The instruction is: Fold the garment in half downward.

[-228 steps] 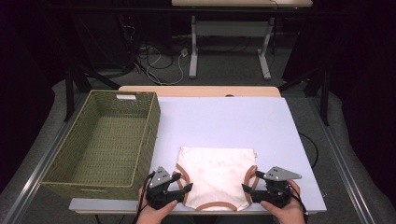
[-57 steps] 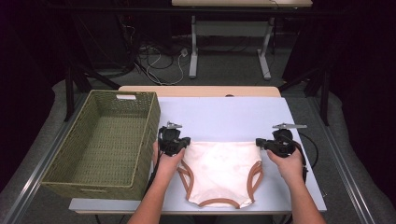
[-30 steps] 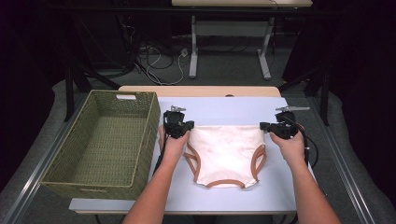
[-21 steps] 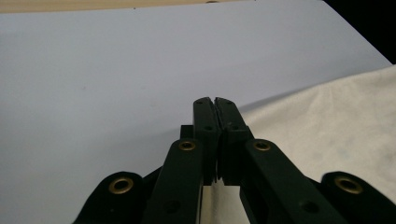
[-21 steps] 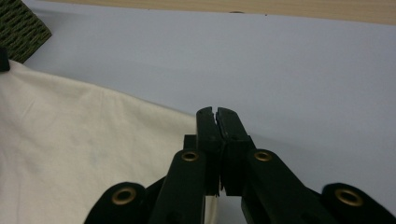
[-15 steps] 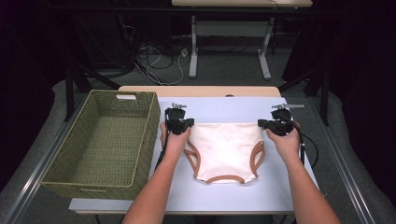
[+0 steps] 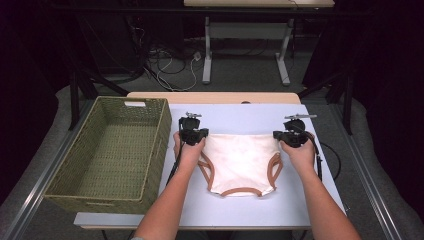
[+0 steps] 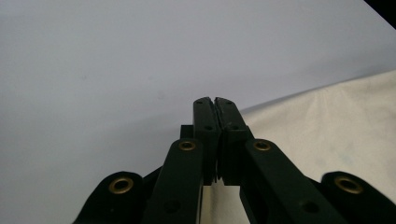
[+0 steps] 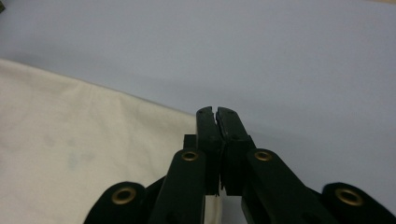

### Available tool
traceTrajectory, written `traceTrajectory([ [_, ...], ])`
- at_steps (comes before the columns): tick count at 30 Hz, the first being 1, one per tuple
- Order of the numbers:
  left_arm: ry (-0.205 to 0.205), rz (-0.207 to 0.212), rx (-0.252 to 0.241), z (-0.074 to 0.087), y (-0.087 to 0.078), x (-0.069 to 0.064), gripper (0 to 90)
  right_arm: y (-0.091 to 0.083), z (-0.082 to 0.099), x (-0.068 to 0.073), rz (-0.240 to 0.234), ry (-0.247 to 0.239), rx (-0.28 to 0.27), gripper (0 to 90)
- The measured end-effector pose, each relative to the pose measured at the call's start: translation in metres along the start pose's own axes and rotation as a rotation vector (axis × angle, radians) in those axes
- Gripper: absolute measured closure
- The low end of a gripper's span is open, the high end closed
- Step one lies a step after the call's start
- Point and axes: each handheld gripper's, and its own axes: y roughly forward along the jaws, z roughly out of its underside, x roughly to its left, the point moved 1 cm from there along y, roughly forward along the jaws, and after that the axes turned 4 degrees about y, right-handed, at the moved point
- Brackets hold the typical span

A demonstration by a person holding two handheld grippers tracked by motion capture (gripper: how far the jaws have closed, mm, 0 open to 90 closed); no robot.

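On the left of the table [image 7: 250, 112] stands a green woven basket [image 7: 112, 155]. Just right of it, the left hand-held gripper [image 7: 193, 134] has its jaws pressed together on the far left corner of the cream underwear [image 7: 240, 162], which lies flat in the middle of the table with brown trim at the leg openings. At the right, the right hand-held gripper [image 7: 289, 138] is clamped on the far right corner of the same garment.
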Motion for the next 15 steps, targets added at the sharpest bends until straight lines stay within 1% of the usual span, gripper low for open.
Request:
traceTrajectory([
  [2, 0.001, -0.004, 0.005, 0.0008, 0.0019, 0.0004, 88.5, 0.0034, 0.0025, -0.0002, 0.014, -0.002, 0.010, 88.5],
  [3, 0.003, -0.008, 0.008, 0.0011, 0.0027, 0.0008, 88.5, 0.0044, 0.0033, -0.0006, 0.012, -0.002, 0.018, 88.5],
  [4, -0.001, -0.007, 0.007, 0.0014, 0.0035, 0.0008, 88.5, 0.0056, 0.0042, -0.0012, 0.013, 0.002, 0.016, 88.5],
  [6, 0.001, -0.011, 0.015, 0.0022, 0.0048, 0.0011, 88.5, 0.0072, 0.0056, -0.0022, 0.008, 0.010, 0.015, 88.5],
  [7, 0.006, -0.013, 0.013, 0.0023, 0.0054, 0.0016, 88.5, 0.0080, 0.0067, -0.0028, 0.014, 0.015, 0.016, 88.5],
  [10, 0.005, -0.015, 0.017, 0.0029, 0.0070, 0.0016, 88.5, 0.0094, 0.0085, -0.0033, 0.022, 0.016, 0.022, 88.1],
  [11, 0.008, -0.018, 0.021, 0.0031, 0.0070, 0.0016, 88.5, 0.0099, 0.0090, -0.0034, 0.018, 0.010, 0.022, 87.9],
  [13, 0.004, -0.016, 0.021, 0.0038, 0.0075, 0.0010, 88.5, 0.0100, 0.0094, -0.0028, 0.027, -0.003, 0.014, 85.3],
  [15, 0.009, -0.019, 0.023, 0.0044, 0.0076, 0.0009, 88.4, 0.0100, 0.0095, -0.0022, 0.025, -0.015, 0.004, 79.4],
])
